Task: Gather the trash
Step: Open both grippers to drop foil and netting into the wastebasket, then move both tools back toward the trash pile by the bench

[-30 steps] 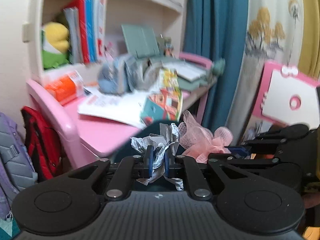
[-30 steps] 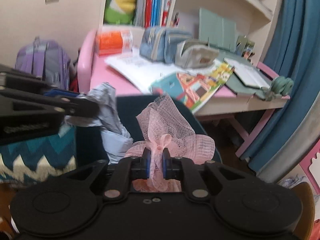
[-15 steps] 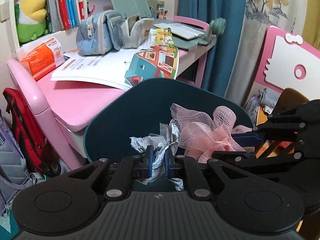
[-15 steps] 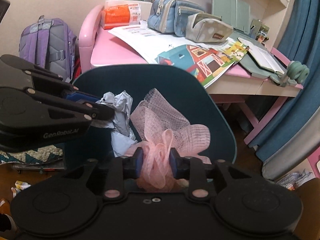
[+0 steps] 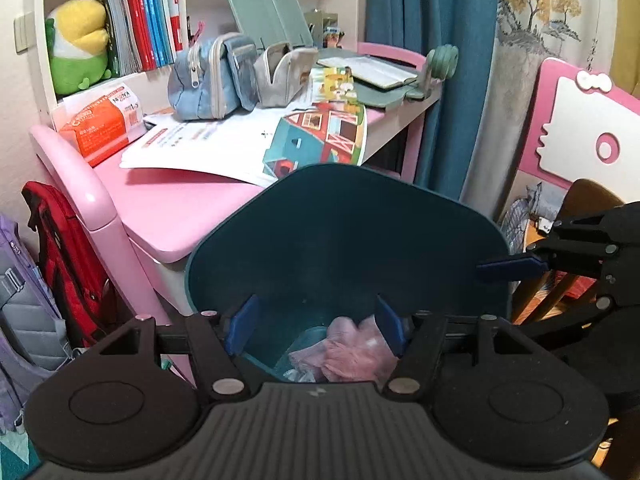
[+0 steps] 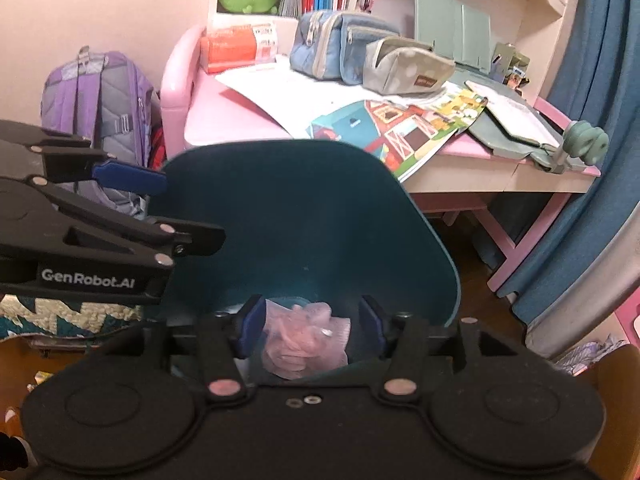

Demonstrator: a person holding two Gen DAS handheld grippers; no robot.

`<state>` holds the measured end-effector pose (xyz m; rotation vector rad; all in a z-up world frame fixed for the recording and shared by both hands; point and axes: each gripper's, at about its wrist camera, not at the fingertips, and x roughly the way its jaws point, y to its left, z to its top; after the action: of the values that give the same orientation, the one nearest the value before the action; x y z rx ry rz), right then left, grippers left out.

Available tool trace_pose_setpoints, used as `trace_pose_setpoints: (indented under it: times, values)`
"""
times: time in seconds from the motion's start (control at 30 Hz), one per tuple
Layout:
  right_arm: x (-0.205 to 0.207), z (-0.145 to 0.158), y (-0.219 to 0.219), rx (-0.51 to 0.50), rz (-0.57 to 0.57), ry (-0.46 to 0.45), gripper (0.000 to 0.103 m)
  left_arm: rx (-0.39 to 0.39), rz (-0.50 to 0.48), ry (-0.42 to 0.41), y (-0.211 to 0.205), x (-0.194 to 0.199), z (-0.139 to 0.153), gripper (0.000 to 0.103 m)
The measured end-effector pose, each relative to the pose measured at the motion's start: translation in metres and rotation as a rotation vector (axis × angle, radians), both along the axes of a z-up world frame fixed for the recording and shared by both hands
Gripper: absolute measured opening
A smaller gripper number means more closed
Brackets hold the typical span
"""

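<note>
A dark teal trash bin point(image 5: 348, 216) stands in front of the pink desk; it also shows in the right wrist view point(image 6: 304, 216). A pink mesh ribbon wad point(image 5: 348, 352) lies at the bin's bottom, seen too in the right wrist view point(image 6: 304, 340). A bit of crumpled grey paper point(image 5: 298, 375) peeks out beside it. My left gripper point(image 5: 316, 326) is open and empty over the bin's near rim. My right gripper point(image 6: 310, 326) is open and empty over the bin, to the right of the left one.
A pink desk point(image 5: 180, 196) behind the bin holds papers, a picture book point(image 5: 320, 140), pencil cases point(image 5: 216, 76) and an orange pack point(image 5: 100, 124). A purple backpack point(image 6: 100, 104) and a red bag point(image 5: 64, 256) lean at the desk's left. Blue curtain point(image 5: 420, 40) hangs at right.
Both grippers have opened. The crumpled paper and the pink mesh wad have dropped from them into the bin. Both views have come closer over the bin's mouth.
</note>
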<state>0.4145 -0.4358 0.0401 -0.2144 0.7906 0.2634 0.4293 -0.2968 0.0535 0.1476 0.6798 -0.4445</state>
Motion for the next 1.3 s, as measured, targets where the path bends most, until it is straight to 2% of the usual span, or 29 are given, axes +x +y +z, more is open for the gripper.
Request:
trace_pose_setpoints:
  times: [0.07, 0.17, 0.37, 0.47, 0.57, 0.73, 1.03, 1.1, 1.17, 1.3]
  values:
    - [-0.007, 0.007, 0.001, 0.010, 0.001, -0.013, 0.053, -0.011, 0.003, -0.011, 0.004, -0.007, 0.006, 0.065]
    - [-0.022, 0.019, 0.005, 0.024, 0.007, -0.040, 0.055, -0.029, 0.015, -0.031, 0.013, -0.020, 0.017, 0.071]
    - [-0.058, 0.044, 0.025, 0.062, 0.061, -0.089, 0.057, -0.051, 0.031, -0.078, 0.042, -0.057, 0.040, 0.071]
    - [-0.077, 0.054, 0.041, 0.082, 0.105, -0.105, 0.058, -0.061, 0.054, -0.100, 0.063, -0.079, 0.050, 0.072]
    - [-0.096, 0.061, 0.062, 0.098, 0.155, -0.119, 0.058, -0.071, 0.089, -0.123, 0.089, -0.104, 0.058, 0.078]
    - [-0.125, 0.065, 0.101, 0.109, 0.241, -0.126, 0.058, -0.087, 0.156, -0.142, 0.137, -0.143, 0.063, 0.078]
    - [-0.160, 0.049, 0.169, 0.178, 0.382, -0.107, 0.059, -0.116, 0.314, -0.129, 0.234, -0.205, 0.042, 0.082]
    - [-0.162, 0.040, 0.185, 0.197, 0.411, -0.089, 0.059, -0.118, 0.358, -0.125, 0.255, -0.217, 0.032, 0.088]
    - [-0.163, 0.028, 0.201, 0.219, 0.438, -0.067, 0.059, -0.117, 0.404, -0.126, 0.275, -0.230, 0.023, 0.097]
    - [-0.167, 0.001, 0.233, 0.247, 0.487, -0.019, 0.060, -0.128, 0.503, -0.121, 0.315, -0.254, -0.002, 0.101]
